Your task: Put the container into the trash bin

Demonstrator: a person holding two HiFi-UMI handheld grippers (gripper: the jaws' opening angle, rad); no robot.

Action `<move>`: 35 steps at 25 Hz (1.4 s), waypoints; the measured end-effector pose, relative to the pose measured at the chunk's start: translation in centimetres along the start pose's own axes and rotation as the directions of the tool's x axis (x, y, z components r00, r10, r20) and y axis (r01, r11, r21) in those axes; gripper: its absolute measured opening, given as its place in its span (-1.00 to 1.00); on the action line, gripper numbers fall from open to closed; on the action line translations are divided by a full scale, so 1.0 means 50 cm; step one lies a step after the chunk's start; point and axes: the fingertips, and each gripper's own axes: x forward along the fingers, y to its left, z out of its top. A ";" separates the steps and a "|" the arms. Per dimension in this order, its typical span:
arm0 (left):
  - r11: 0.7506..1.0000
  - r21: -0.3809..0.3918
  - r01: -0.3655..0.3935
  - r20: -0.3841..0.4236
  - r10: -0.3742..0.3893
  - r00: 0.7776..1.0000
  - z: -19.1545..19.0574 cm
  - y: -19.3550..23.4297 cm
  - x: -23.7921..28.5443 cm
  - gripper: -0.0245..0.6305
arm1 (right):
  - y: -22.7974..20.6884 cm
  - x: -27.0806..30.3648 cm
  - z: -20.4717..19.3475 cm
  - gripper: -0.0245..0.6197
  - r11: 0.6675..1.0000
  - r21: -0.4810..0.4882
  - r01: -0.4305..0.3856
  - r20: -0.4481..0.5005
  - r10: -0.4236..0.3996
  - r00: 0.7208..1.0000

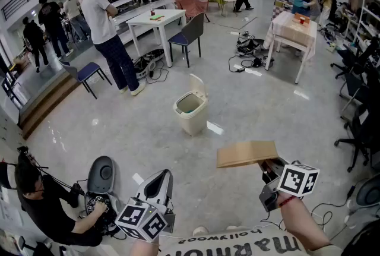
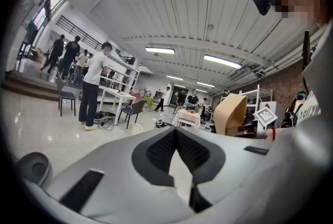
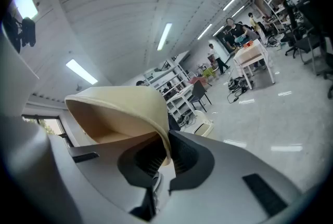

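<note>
The cream trash bin (image 1: 190,111) stands on the floor ahead of me with its lid tipped up and its mouth open. My right gripper (image 1: 268,169) is shut on the rim of a tan paper container (image 1: 246,154), held in the air to the bin's right and nearer to me. In the right gripper view the container (image 3: 119,111) is pinched by its wall at my right gripper (image 3: 166,151), with the bin (image 3: 204,127) small beyond it. My left gripper (image 1: 160,180) hangs low at the left, shut with nothing in it (image 2: 177,134); the container (image 2: 229,113) shows to its right.
A standing person (image 1: 107,23) is beside a white table (image 1: 155,18) and a dark chair (image 1: 189,34) behind the bin. A seated person (image 1: 44,204) and a grey device (image 1: 102,174) are at lower left. Cables (image 1: 246,53), another table (image 1: 291,29) and office chairs (image 1: 362,124) are at right.
</note>
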 end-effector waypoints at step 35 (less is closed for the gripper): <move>0.999 -0.032 0.037 0.032 -0.036 0.999 0.042 0.206 0.136 -0.90 | 0.049 0.288 -0.072 -0.90 0.999 0.032 0.017 -0.044 -0.015 0.999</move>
